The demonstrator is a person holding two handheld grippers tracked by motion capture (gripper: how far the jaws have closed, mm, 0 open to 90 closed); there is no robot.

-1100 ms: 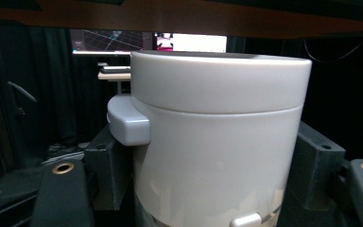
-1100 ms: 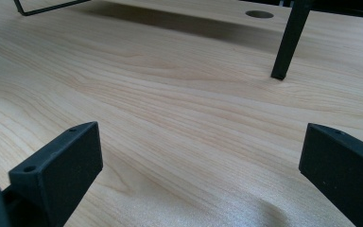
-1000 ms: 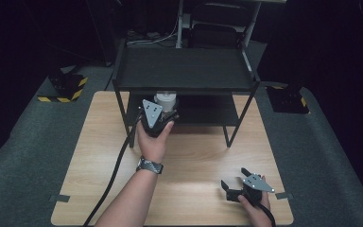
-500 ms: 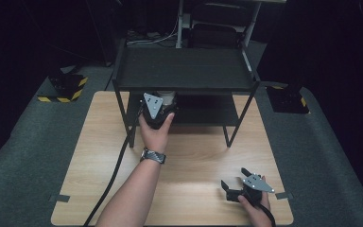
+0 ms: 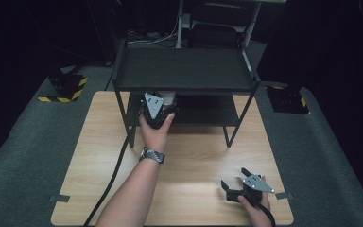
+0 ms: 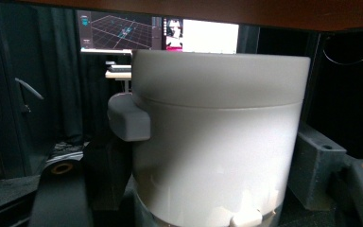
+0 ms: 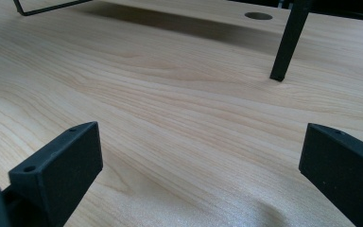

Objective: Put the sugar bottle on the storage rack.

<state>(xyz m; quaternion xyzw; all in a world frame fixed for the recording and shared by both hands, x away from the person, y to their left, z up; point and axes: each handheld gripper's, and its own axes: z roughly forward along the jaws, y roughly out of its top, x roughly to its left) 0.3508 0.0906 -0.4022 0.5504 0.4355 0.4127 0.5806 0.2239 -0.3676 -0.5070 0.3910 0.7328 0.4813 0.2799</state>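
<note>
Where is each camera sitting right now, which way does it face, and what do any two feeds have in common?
High view: above the person's side, facing forward and down on the wooden table and black shelf rack; both forearms, left gripper, right gripper.
Left gripper view: on the left gripper, under the rack's top shelf, facing a white lidded container between its fingers.
Right gripper view: low over the table, facing a rack leg; fingers wide apart.
Shared: high and right views both show the table and rack.

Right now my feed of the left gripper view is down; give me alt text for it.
A white lidded container with a grey side tab sits close up between the left gripper's black jaws, under the brown underside of a shelf. Lit monitors and dark curtains stand behind it.
</note>
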